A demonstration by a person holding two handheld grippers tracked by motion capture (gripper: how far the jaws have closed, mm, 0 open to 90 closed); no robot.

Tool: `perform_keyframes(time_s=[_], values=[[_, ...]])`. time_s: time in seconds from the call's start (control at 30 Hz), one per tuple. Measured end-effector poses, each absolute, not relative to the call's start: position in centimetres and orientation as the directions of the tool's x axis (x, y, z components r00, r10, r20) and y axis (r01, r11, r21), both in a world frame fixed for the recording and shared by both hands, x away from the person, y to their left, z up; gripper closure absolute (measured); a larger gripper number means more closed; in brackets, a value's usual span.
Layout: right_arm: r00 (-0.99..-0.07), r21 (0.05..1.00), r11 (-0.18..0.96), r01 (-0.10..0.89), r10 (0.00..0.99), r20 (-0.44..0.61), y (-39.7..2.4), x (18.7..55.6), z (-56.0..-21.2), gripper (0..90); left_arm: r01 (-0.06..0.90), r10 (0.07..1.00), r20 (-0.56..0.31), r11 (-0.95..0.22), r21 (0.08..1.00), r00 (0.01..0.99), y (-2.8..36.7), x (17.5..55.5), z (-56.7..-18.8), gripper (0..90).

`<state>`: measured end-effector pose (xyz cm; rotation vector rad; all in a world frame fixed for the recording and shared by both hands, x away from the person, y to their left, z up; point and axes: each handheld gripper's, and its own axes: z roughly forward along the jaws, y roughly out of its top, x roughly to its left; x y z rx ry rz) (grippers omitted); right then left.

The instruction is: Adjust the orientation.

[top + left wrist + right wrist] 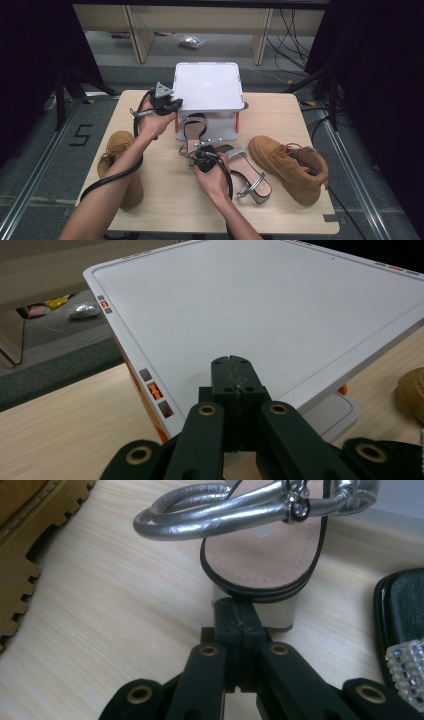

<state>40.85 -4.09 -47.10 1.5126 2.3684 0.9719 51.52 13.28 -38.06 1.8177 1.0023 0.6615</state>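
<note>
Left gripper (234,371), jaws closed on nothing, hovers at the box (260,315) lid's near edge, perhaps to lift it; right gripper (239,617), closed and empty, noses the sandal (260,560) heel at centre frame, probably to push it.

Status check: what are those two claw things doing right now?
Left gripper shut above box lid. Right gripper shut at sandal heel. Nothing held.
</note>
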Motion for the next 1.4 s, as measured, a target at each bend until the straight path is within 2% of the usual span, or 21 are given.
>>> perform_keyframes(time_s=[0.33, 1.4], values=[[-0.491, 0.633, 0.300, 0.714, 0.859, 0.147, -3.7, 41.2, -47.0, 90.0, 0.352, 0.852, 0.023, -0.240, 0.905, 0.522, 13.3, 51.5, -38.1, 89.9], [-0.459, 0.722, 0.313, 0.617, 0.888, 0.007, -2.7, 44.7, -46.1, 90.0, 0.351, 0.852, 0.022, -0.239, 0.905, 0.524, 13.3, 51.5, -38.1, 89.9]])
